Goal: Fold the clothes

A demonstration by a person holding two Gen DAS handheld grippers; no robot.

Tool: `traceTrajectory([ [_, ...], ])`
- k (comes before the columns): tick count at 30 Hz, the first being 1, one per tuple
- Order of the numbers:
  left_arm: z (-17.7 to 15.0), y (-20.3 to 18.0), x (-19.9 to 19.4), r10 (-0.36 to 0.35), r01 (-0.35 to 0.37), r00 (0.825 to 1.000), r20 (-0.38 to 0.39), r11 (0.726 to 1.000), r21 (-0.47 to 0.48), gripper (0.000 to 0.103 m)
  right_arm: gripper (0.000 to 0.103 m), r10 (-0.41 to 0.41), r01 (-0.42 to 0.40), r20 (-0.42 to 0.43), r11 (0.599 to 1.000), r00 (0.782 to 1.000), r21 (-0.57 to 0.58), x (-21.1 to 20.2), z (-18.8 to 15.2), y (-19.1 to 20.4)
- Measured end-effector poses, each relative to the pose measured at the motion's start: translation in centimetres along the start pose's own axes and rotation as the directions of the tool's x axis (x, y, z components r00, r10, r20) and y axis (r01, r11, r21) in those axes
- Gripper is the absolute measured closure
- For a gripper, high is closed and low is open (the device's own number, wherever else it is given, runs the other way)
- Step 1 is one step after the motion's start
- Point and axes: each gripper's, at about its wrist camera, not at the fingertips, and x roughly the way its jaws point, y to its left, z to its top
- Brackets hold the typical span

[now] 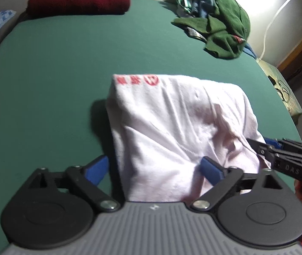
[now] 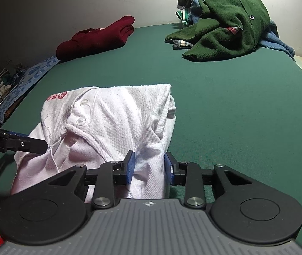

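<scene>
Green table (image 2: 225, 106), white polo shirt (image 2: 112, 114), folded maroon sweater (image 2: 100, 38), green cardigan heap (image 2: 225, 25)

We note the folded white cotton-piqué shirt (image 2: 117, 114): a fine pebbled weave, matt, with glossy plastic buttons (image 2: 81, 120) and red printed marks. It lies on the flat green felt-like table cover (image 2: 236, 106), matt and smooth. Beyond the shirt, the folded maroon knit garment (image 2: 100, 38) shows a ribbed surface; the dark green fleecy cardigan (image 2: 225, 23) looks napped. Our right gripper (image 2: 150, 166) has matt black plastic arms, ribbed blue pads and bright metal pivots.
</scene>
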Motion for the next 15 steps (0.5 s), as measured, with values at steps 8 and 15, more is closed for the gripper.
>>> traceTrajectory([
  [8,-0.4,-0.6,0.1,0.013,-0.013,1.000,0.002,0.999,0.037,0.003,0.067,-0.013,0.014,0.014,1.000,1.000,-0.024,0.5,0.2,0.7],
  [15,-0.3,0.8,-0.5,-0.056,0.056,0.998,0.005,0.998,-0.027,0.008,0.073,0.000,0.000,0.005,1.000,1.000,-0.010,0.6,0.4,0.4],
])
